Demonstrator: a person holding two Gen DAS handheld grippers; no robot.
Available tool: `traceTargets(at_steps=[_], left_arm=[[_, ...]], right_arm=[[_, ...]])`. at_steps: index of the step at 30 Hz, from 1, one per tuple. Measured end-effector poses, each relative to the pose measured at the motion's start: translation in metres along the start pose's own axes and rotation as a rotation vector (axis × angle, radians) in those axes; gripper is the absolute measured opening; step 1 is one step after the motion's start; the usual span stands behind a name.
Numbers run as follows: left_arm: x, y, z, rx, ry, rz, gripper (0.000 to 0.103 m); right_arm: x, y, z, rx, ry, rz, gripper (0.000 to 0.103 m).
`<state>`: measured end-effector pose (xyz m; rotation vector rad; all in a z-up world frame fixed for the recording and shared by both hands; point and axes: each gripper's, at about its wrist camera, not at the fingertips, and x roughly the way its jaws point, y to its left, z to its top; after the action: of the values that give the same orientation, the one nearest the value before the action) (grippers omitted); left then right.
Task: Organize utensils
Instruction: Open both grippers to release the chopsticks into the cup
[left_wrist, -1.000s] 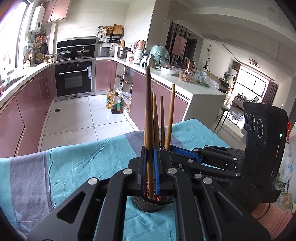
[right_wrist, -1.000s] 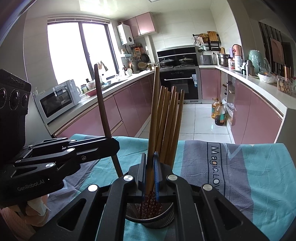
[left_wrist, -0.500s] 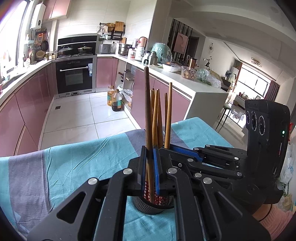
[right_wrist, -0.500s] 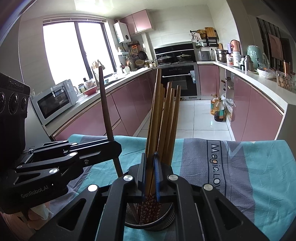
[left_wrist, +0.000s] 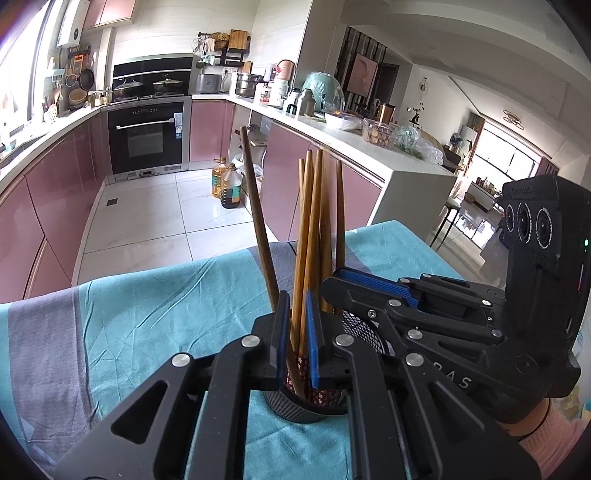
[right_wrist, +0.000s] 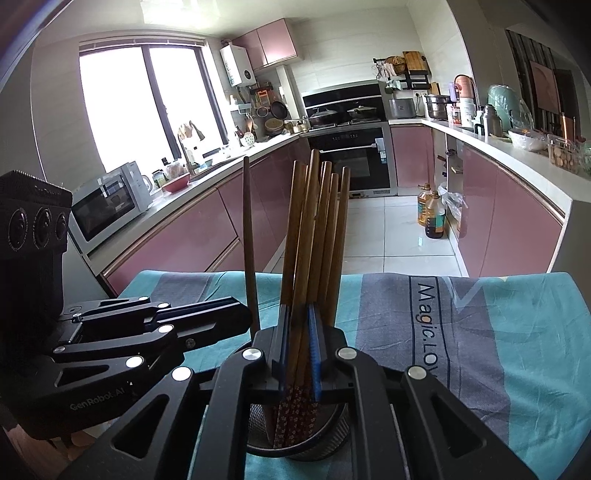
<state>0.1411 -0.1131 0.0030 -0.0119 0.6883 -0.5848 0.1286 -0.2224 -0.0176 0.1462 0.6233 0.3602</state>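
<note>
Most brown wooden chopsticks (right_wrist: 314, 236) already stand in the round dark metal-mesh holder (right_wrist: 295, 448) on my table's teal-and-grey cloth (right_wrist: 517, 332). My right hand-held gripper (right_wrist: 298, 350) clenches one chopstick pair. My left hand-held gripper (left_wrist: 295, 332) looks narrowly parted; the darker chopstick (left_wrist: 255, 221) leans outside it. Both grippers crowd the holder's rim.
</note>
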Motion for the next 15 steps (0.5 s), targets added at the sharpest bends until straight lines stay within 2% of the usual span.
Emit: traceTargets(at_steps=[7, 10, 11, 13, 15], left_arm=[[-0.003, 0.003, -0.008, 0.002, -0.013, 0.013, 0.019], [-0.011, 0.004, -0.014, 0.003, -0.038, 0.031, 0.031], [-0.014, 0.005, -0.016, 0.001, -0.046, 0.038, 0.037], [-0.021, 0.007, -0.02, -0.002, -0.068, 0.065, 0.041], [-0.028, 0.01, -0.022, -0.003, -0.084, 0.084, 0.054]], right_arm=[[-0.009, 0.0, -0.003, 0.006, -0.017, 0.004, 0.023], [-0.015, 0.002, -0.005, 0.003, -0.027, 0.009, 0.026], [-0.018, 0.003, -0.006, -0.001, -0.032, 0.011, 0.031], [-0.024, 0.006, -0.008, -0.014, -0.046, 0.011, 0.036], [-0.031, 0.009, -0.011, -0.029, -0.057, 0.008, 0.042]])
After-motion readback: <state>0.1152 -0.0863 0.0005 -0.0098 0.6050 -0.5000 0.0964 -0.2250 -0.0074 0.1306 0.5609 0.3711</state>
